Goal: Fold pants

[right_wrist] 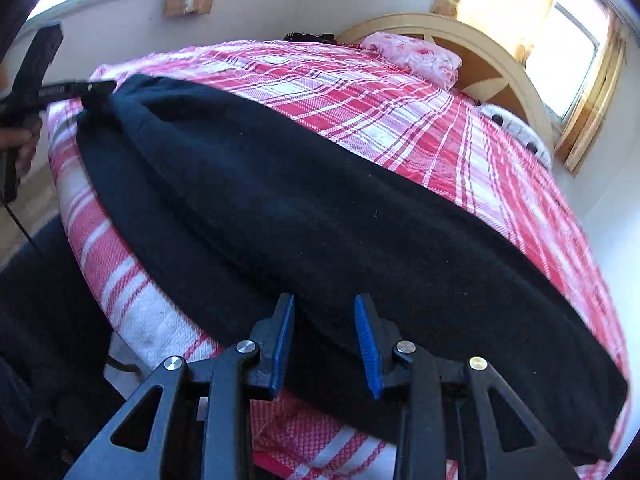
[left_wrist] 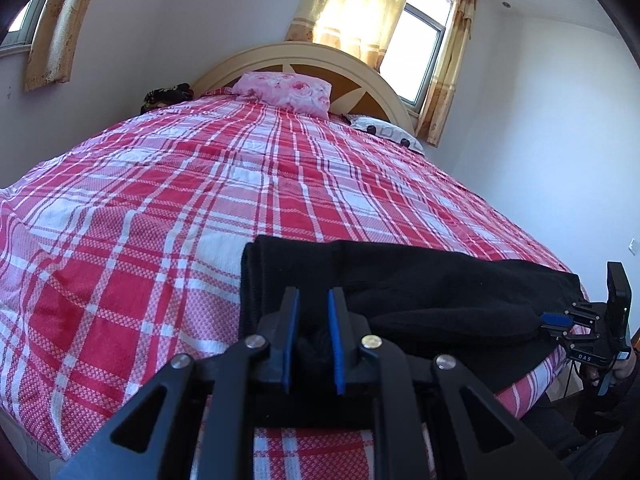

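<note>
Left gripper (left_wrist: 314, 300): blue pads clamped on a bunched end of the black pants (right_wrist: 320, 216). Right gripper (right_wrist: 325, 308): jaws parted over the pants' near edge, pads not pressing cloth. Pants lie folded lengthwise along the foot edge of the bed (left_wrist: 160, 200), far from the pink pillow (left_wrist: 286, 92) by the headboard.

The pants (right_wrist: 320, 216) are lying along the bed's (left_wrist: 180, 184) near edge, pillows (left_wrist: 286, 90) sitting at its far end.
</note>
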{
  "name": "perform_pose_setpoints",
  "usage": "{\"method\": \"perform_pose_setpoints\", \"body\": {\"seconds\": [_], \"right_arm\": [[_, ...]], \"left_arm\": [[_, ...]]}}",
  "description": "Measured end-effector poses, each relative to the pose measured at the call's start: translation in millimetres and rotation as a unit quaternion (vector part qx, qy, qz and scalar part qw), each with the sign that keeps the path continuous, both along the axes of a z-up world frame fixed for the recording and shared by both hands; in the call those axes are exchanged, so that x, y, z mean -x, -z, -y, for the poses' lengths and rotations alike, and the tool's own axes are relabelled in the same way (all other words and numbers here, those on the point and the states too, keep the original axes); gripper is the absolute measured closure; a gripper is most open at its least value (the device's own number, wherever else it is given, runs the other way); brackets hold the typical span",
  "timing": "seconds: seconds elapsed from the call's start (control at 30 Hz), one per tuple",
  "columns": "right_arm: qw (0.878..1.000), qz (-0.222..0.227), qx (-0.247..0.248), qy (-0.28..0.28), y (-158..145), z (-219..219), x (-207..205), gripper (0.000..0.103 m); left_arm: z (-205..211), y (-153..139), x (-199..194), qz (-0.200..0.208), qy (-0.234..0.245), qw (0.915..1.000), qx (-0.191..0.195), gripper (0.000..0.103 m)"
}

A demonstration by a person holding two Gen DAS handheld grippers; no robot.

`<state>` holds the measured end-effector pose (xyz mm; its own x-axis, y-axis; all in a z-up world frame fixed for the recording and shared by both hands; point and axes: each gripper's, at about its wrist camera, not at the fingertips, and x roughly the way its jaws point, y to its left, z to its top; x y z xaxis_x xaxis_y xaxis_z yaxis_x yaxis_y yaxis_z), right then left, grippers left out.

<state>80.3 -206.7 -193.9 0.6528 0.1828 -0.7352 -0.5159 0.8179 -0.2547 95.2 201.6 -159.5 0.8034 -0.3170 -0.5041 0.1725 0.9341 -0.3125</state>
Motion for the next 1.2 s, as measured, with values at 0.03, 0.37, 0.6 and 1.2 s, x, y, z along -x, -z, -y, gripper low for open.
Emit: {"method": "perform_pose_setpoints", "body": {"seconds": [0.03, 0.37, 0.6, 1.2], "right_arm": [[1.000, -0.001, -0.004, 0.000, -1.5, 0.2, -1.1, 0.085], [0.999, -0.008, -0.031, -0.007, -12.2, 8.8, -2.3, 0.098], [0.999, 0.009, -0.049, -0.004, -29.6, 21.6, 13.5, 0.101], [0.998, -0.004, -0.058, 0.010, -6.1, 24.0, 18.0, 0.100]], "left_arm": [[0.0, -0.3, 0.2, 0.001, 0.000, 1.0000, -0.001, 0.087], [0.7, -6.0, 2.5, 0.007, 0.002, 1.0000, -0.001, 0.087], [-7.4, -14.5, 20.2, 0.020, 0.006, 0.9998, -0.004, 0.090], [15.2, 5.4, 33.0, -0.033, 0.020, 0.9989, 0.027, 0.054]]}}
